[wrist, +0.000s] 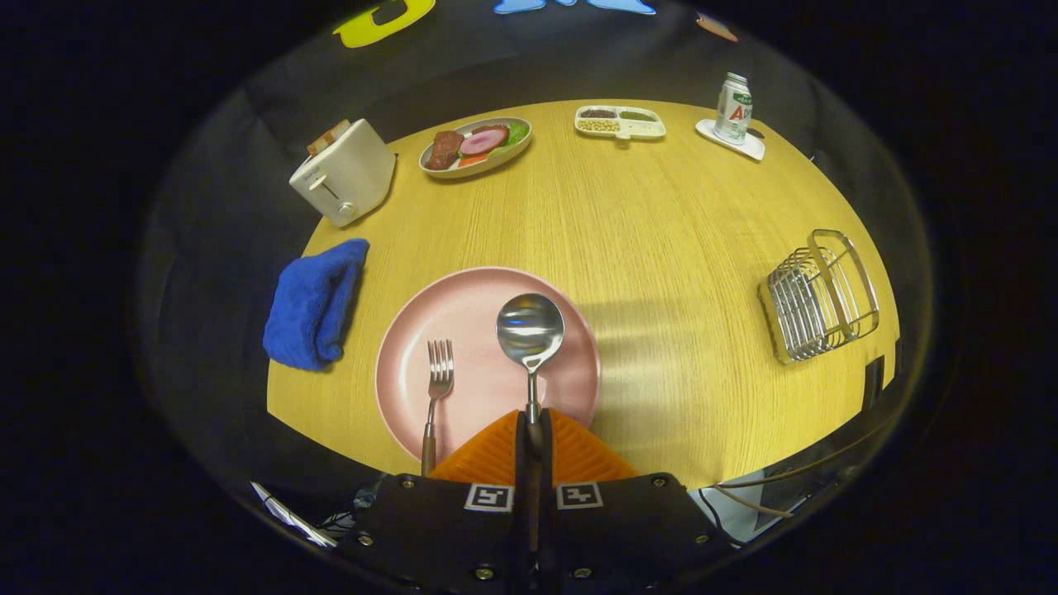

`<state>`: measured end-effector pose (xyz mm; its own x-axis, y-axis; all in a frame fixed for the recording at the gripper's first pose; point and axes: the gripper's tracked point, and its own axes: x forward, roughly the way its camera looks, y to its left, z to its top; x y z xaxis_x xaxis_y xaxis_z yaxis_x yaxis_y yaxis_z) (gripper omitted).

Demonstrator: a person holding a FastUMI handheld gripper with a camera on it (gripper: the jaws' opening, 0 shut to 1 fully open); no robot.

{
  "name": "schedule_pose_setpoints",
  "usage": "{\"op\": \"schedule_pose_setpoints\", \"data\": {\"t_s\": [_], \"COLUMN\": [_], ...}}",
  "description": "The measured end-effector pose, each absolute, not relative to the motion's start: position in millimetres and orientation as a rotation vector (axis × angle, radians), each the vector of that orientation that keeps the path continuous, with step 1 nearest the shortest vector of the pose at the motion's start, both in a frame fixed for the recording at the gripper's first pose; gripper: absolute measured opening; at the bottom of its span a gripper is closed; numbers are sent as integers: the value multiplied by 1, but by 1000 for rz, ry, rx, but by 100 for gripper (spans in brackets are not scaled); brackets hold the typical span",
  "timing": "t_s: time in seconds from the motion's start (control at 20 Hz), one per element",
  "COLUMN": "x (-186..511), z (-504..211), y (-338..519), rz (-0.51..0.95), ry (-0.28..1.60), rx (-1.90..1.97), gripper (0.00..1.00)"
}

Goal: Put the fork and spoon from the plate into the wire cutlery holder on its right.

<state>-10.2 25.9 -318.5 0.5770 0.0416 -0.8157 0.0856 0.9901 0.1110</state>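
We're working over a round wooden table [661,240], dark booth wall behind it. On it, largest first: the pink plate [471,330] just ahead of the fingers, a blue towel [314,302] to its left, a white toaster [343,173] with bread in it beyond that, the wire cutlery holder [818,297] well apart to the plate's right, a food plate [475,145], a divided snack tray [620,122] and a small bottle [732,107] on a coaster at the far edge.

We're holding the spoon [530,330]: the gripper [534,430] is clamped on its handle, both fingers pressing, bowl sticking out forward over the plate. The fork [436,388] is lying on the plate just left of the spoon, tines pointing away, handle overhanging the near rim.

Risks, as we're judging them:
- The grip is sitting low on a thin, slick handle (heavy bowl end far out), so the spoon could be pivoting or slipping during the carry right.
- Holder slots are narrow wire; arriving tilted could snag the bowl or nudge the light holder.
- The fork's overhanging handle could get clipped on the next approach.
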Motion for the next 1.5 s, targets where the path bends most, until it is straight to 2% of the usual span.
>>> {"op": "schedule_pose_setpoints", "data": {"t_s": [0.5,0.75,1.15,1.5], "x": [-4,-18,-35,-25], "z": [-249,-241,-259,-249], "y": [-115,-178,-205,-208], "rz": [-235,-317,-321,-309], "ry": [801,805,949,932], "rx": [184,179,218,267], "gripper": [5,5,5,10]}}
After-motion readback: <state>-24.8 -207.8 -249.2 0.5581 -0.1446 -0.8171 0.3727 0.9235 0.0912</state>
